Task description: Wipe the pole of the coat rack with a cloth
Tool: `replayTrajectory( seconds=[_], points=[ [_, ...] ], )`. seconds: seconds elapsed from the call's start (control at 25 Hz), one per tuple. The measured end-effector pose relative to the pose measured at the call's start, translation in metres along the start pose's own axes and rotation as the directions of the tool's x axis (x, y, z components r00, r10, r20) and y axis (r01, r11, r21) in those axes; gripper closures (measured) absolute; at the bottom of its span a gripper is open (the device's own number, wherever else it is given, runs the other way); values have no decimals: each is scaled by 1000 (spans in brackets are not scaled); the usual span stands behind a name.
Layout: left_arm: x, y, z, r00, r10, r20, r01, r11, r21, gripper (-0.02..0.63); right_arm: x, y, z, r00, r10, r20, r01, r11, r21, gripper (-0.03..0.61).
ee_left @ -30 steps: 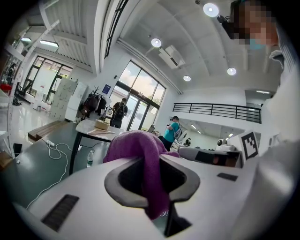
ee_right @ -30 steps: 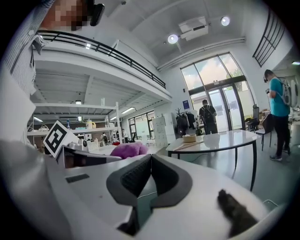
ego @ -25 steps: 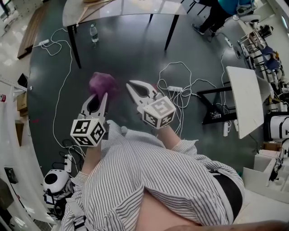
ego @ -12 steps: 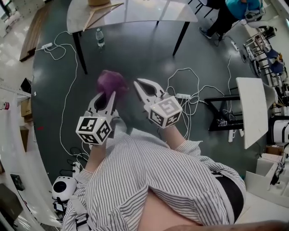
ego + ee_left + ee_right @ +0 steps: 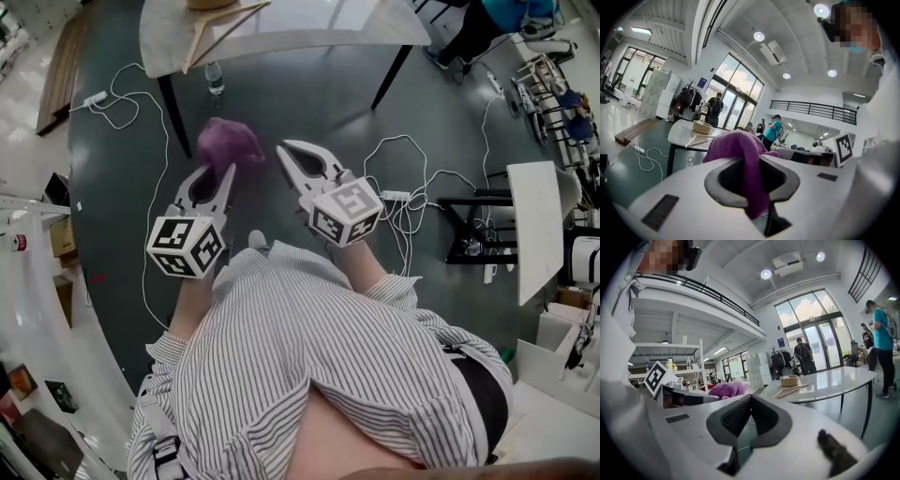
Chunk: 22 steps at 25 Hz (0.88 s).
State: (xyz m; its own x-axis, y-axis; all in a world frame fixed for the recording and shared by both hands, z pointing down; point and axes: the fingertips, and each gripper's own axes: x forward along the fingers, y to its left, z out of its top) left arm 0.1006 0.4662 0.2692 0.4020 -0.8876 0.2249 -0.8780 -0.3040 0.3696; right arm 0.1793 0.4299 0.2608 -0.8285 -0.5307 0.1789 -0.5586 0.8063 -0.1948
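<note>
A purple cloth point(image 5: 228, 142) hangs bunched from the tips of my left gripper point(image 5: 225, 171), which is shut on it and held in front of the striped-shirted body. In the left gripper view the cloth point(image 5: 740, 150) drapes over and down between the jaws of the left gripper point(image 5: 754, 159). My right gripper point(image 5: 286, 150) is beside it, a little to the right, shut with nothing in it; its jaws meet at the tip point(image 5: 750, 397). A coat rack point(image 5: 687, 97) with dark garments stands far off by the glass doors; the same rack point(image 5: 777, 360) shows in the right gripper view. Its pole is hidden.
A pale table point(image 5: 309, 33) with dark legs stands ahead, bearing a bowl point(image 5: 701, 127) and wooden pieces. A water bottle point(image 5: 215, 79) stands on the dark floor beneath it. White cables point(image 5: 412, 187) trail over the floor. A white desk point(image 5: 530, 225) is at right. People stand by the doors.
The table and bottle have drawn nearer in the head view as the person moves forward. Both grippers keep their pose, the left still holding the cloth.
</note>
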Motion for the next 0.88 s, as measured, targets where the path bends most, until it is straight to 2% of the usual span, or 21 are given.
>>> replayTrajectory(
  seconds=[0.16, 0.36, 0.56, 0.88],
  points=[
    [8, 24, 11, 1000, -9, 2, 9, 1000, -19, 534, 28, -6, 7, 1000, -12, -7, 12, 1000, -12, 565],
    [21, 49, 12, 1000, -9, -9, 8, 999, -52, 534, 54, -25, 15, 999, -41, 7, 41, 999, 21, 565],
    [37, 80, 20, 1000, 21, -11, -22, 998, -63, 534, 89, -40, 18, 1000, -22, -6, 23, 1000, 19, 565],
    [110, 137, 52, 998, 60, -1, -60, 995, -84, 534, 160, -97, 40, 1000, 8, -10, -8, 1000, 1, 565]
  ],
)
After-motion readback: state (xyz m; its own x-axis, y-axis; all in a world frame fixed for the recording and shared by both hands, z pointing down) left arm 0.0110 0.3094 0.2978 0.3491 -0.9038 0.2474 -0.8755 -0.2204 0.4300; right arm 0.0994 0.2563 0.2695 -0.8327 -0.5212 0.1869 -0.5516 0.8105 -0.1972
